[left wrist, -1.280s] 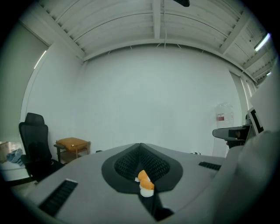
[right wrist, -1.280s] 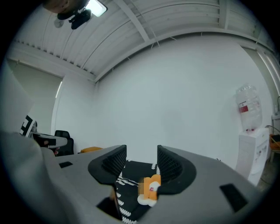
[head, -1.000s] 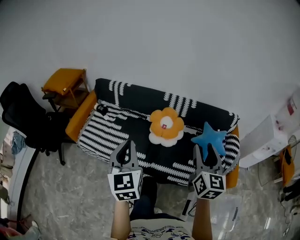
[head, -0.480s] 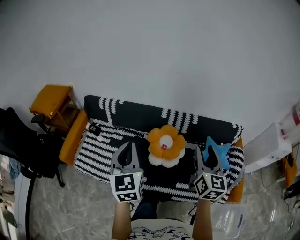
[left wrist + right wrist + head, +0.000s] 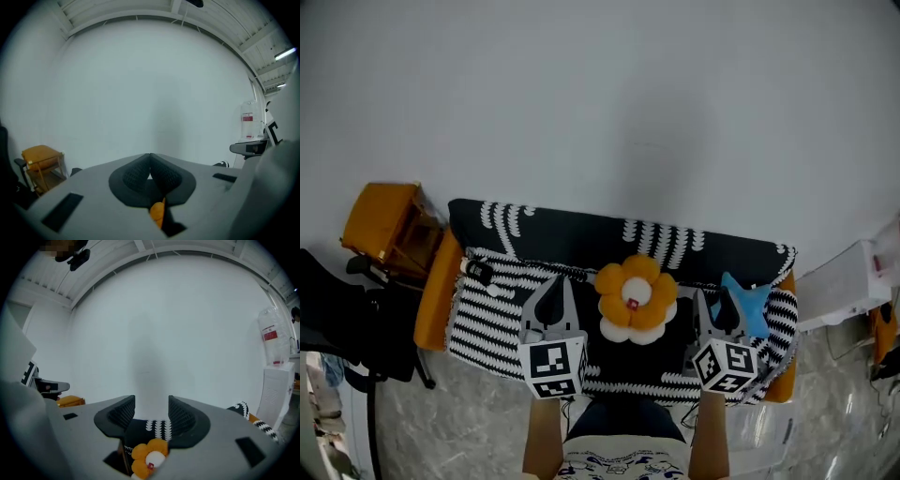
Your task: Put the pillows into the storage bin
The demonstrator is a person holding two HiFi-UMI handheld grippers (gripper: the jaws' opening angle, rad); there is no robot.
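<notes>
head view, entry one: sofa (image 5: 581,239) under a black-and-white striped throw, set against a pale wall.
entry two: orange flower pillow (image 5: 637,300), mid-seat, between the two grippers, touching neither.
entry three: blue star pillow (image 5: 752,307), right end of the seat, just beyond the right gripper (image 5: 720,302) and partly covered by it in this view.
entry four: clear storage bin (image 5: 764,433), on the floor off the sofa's right end, beside the person; contents too faint to tell.

left gripper (image 5: 551,289): jaws closed tip to tip, nothing between them in the left gripper view, only a sliver of orange low in the gap behind.
right gripper: jaws well apart and empty; in the right gripper view, flower pillow low and beyond the gap, a little to the left, not between the pads.

step, as judged: reach toward the sofa for a first pick-up; both pillows on the seat, none in the bin.
next move, as judged: right gripper down and forward onto a pillow edge, star nearest; close on soft fabric, deep enough not to slip; left jaws to open first if used.
</notes>
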